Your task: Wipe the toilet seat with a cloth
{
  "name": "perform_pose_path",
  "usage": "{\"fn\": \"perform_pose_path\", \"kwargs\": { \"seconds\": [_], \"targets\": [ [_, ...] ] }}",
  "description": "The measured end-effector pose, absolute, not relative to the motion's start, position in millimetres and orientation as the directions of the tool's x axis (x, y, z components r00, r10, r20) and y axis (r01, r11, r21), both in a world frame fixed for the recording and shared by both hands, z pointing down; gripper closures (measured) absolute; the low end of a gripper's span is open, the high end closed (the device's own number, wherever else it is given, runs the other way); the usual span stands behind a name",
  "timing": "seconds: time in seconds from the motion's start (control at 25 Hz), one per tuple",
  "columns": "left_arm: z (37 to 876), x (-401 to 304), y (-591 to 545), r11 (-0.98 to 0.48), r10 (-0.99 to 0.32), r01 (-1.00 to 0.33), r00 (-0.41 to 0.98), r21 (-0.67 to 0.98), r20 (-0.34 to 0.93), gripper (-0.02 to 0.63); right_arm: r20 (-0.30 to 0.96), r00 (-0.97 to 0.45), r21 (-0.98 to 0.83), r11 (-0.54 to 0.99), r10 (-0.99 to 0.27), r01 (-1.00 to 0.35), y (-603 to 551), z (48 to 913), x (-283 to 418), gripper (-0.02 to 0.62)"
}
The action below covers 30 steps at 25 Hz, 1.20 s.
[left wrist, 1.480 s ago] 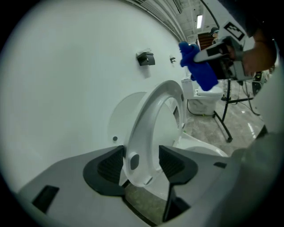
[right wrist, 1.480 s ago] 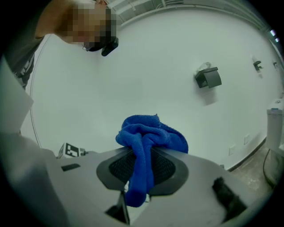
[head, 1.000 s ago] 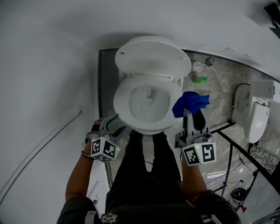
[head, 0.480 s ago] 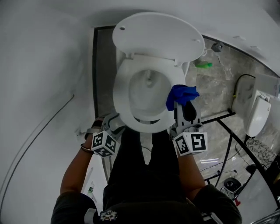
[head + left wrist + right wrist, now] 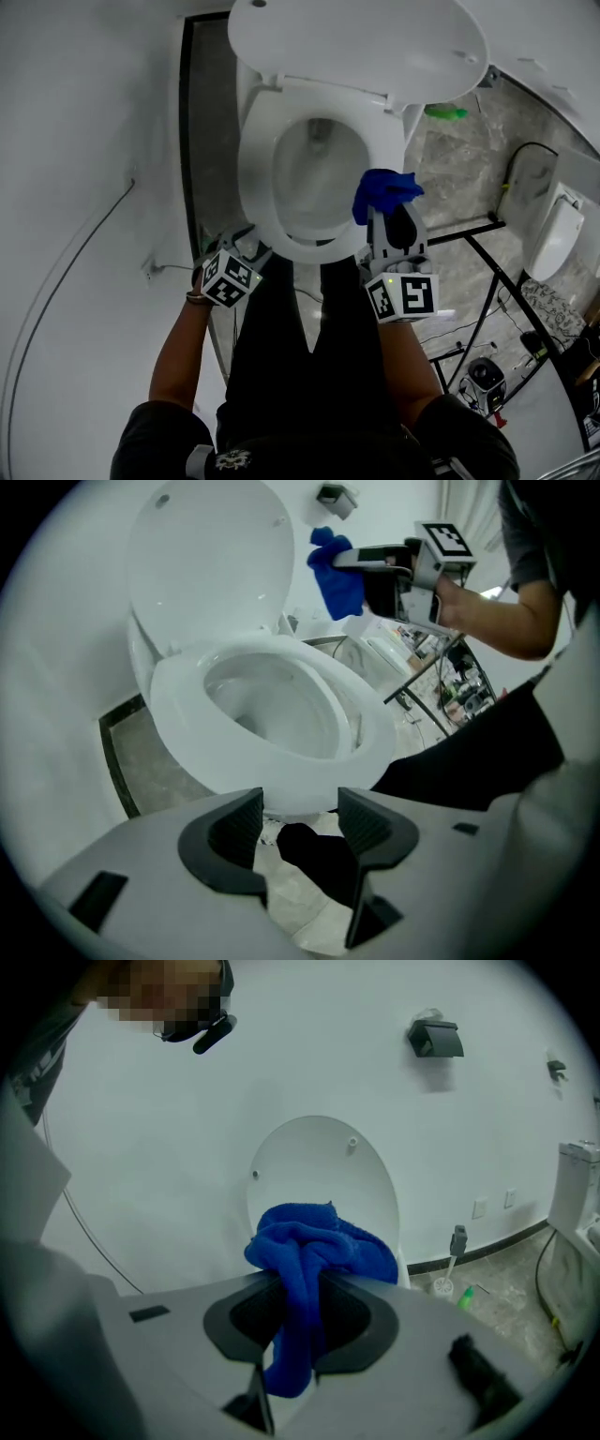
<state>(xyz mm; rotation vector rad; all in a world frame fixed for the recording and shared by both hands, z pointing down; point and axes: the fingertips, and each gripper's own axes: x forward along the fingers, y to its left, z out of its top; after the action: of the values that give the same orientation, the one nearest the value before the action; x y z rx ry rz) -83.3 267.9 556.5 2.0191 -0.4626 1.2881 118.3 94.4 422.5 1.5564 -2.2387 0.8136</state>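
Lid [image 5: 356, 47] raised behind seat [image 5: 255, 178], cloth [image 5: 382, 190] in right gripper [image 5: 381, 212], bottle [image 5: 445, 112] beyond

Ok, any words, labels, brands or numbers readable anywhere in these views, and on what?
No readable text in any view.
The left marker cube and right marker cube: black-and-white square patterns only, no letters.
The emblem on the person's dark clothing: too small and blurred to read.

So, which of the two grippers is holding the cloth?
The right gripper, shut on the blue cloth; the left gripper is open and empty.
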Motion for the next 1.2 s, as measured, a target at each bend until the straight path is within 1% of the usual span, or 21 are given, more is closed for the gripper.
{"fn": "perform_pose_path", "kwargs": {
  "seconds": [0.16,0.24,0.4,0.52,0.6,0.72,0.84,0.88,0.92,0.96,1.0,1.2],
  "targets": [
    [589,-82,270,-0.557,0.050,-0.723,0.461,0.407,0.886,0.353,0.558,-0.361,-0.259,0.256,-0.747,-0.931,95,440,118,0.509],
    [604,-81,271,-0.537,0.041,-0.752,0.430,0.383,0.902,0.353,0.570,-0.361,-0.246,0.266,-0.738,-0.932,97,448,114,0.509],
    [632,-82,269,-0.496,0.024,-0.803,0.367,0.330,0.930,0.381,0.597,-0.372,-0.226,0.296,-0.711,-0.928,100,464,108,0.509],
    [650,-84,266,-0.464,0.012,-0.833,0.334,0.301,0.943,0.383,0.608,-0.373,-0.224,0.299,-0.701,-0.928,102,474,106,0.509],
    [653,-87,264,-0.468,-0.015,-0.843,0.306,0.264,0.952,0.453,0.614,-0.373,-0.220,0.303,-0.695,-0.927,103,478,105,0.509],
    [653,-87,263,-0.474,-0.041,-0.848,0.292,0.239,0.955,0.453,0.623,-0.376,-0.215,0.312,-0.686,-0.925,102,481,102,0.509],
    [653,-91,261,-0.444,-0.064,-0.867,0.280,0.223,0.958,0.462,0.633,-0.380,-0.206,0.326,-0.674,-0.923,101,486,96,0.509],
    [653,-94,259,-0.430,-0.085,-0.878,0.272,0.210,0.959,0.498,0.638,-0.380,-0.198,0.334,-0.670,-0.922,101,489,94,0.509],
    [652,-99,256,-0.416,-0.111,-0.887,0.267,0.199,0.957,0.558,0.644,-0.379,-0.189,0.342,-0.665,-0.921,100,494,93,0.509],
    [651,-102,254,-0.403,-0.136,-0.894,0.270,0.196,0.953,0.584,0.651,-0.378,-0.180,0.349,-0.659,-0.919,99,500,91,0.509],
    [648,-105,251,-0.393,-0.157,-0.898,0.279,0.199,0.947,0.595,0.658,-0.378,-0.172,0.358,-0.652,-0.918,97,506,89,0.509],
    [623,-100,225,-0.342,-0.224,-0.903,0.346,0.259,0.911,0.597,0.689,-0.405,-0.129,0.449,-0.601,-0.884,63,550,61,0.509]
  ]
}}
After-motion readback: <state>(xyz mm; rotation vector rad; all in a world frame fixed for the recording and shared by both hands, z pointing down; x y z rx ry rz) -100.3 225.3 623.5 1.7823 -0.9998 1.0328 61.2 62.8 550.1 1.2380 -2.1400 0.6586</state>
